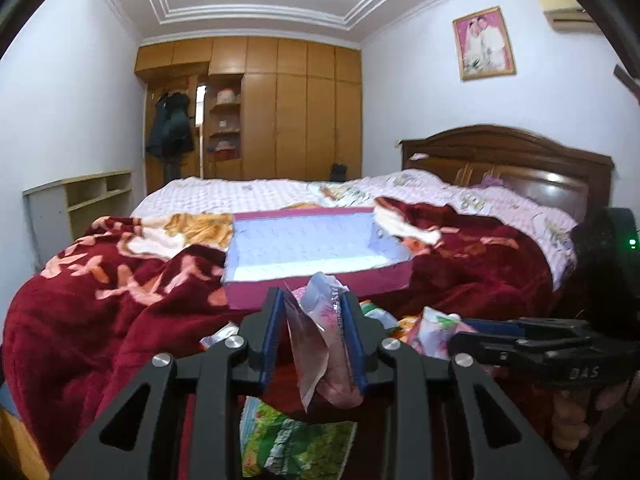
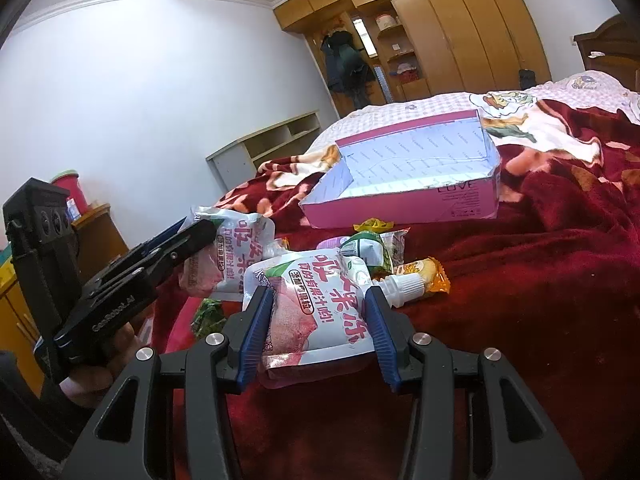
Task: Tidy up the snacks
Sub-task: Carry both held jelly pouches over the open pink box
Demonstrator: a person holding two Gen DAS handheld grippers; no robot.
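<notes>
Jelly pouches [image 2: 316,312], soft, light, slippery-filmed, best pinched across flat bodies: left hand-held gripper [image 1: 316,340] clamped on one, right hand-held gripper [image 2: 320,332] clamped on another.

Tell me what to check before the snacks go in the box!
1. Left gripper holds a pouch: ok, the pads pinch it edge-on and it hangs off the blanket.
2. Right gripper holds its pouch: ok, both pads press its sides.
3. That pouch's cap is on: ok.
4. Box is open with room: ok, nothing shows inside.
5. Way to the box is free: not ok yet, loose snacks lie in front of it, so lift over them.
6. Box sits steady: cannot tell, it rests on a rumpled blanket.
</notes>
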